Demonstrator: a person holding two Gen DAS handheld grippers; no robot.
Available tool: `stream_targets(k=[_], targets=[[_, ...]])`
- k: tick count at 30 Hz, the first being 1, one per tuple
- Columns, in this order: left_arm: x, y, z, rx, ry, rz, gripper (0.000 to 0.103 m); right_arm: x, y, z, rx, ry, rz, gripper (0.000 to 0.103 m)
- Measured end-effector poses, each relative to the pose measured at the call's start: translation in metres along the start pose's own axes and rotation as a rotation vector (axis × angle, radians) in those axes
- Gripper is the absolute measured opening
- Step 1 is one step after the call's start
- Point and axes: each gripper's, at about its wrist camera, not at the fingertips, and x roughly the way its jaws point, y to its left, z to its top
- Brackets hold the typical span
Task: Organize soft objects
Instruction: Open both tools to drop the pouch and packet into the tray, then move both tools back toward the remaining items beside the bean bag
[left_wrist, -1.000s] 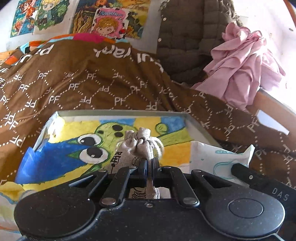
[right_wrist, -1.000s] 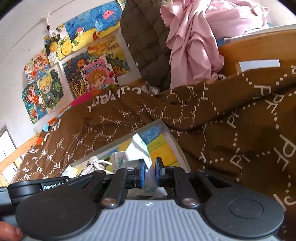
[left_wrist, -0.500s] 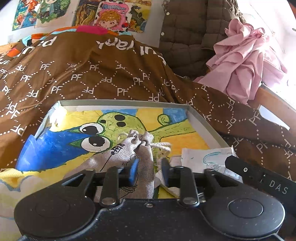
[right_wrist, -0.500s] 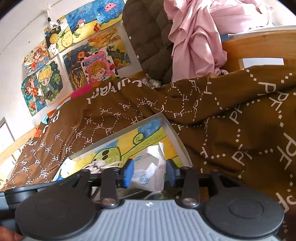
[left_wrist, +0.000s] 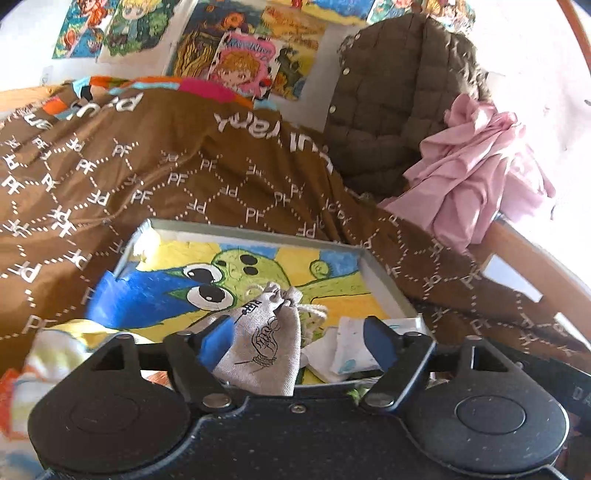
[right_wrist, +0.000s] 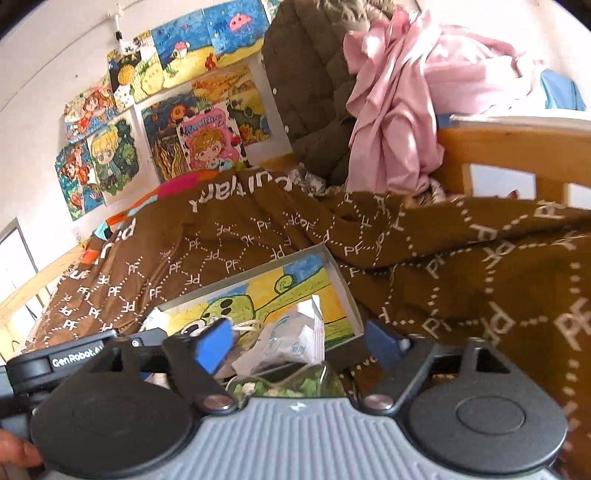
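Left hand-held gripper (left_wrist: 297, 341) jaws spread wide, holding nothing; grey drawstring pouch (left_wrist: 263, 341) lies in the shallow tray (left_wrist: 388, 288) on the cartoon-painted bottom, its near end beside the left blue fingertip (left_wrist: 218, 341). Right hand-held gripper (right_wrist: 297, 345) also spread apart and empty, with the white tissue pack (right_wrist: 291, 341) lying between its fingers at the tray's (right_wrist: 343, 291) near right corner, just right of the pouch. Tray sits on a bed's brown PF-print blanket (left_wrist: 166, 192), pink cloth (left_wrist: 476, 184) and quilted jacket (left_wrist: 391, 103) behind.
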Motion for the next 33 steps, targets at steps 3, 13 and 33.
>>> stream_targets(k=[3,13,33], targets=[[-0.025,-0.002,0.001,-0.015,-0.005,-0.019,0.092,-0.026,0.001,0.001,-0.001,-0.022,0.01,0.099],[-0.099,-0.016,-0.014,0.039,-0.031,-0.043,0.102,-0.104,0.006,-0.002,-0.037,-0.075,0.01,0.103],[-0.155,-0.02,-0.073,0.032,0.129,-0.104,0.102,-0.193,0.021,-0.078,-0.14,0.015,-0.057,0.103]])
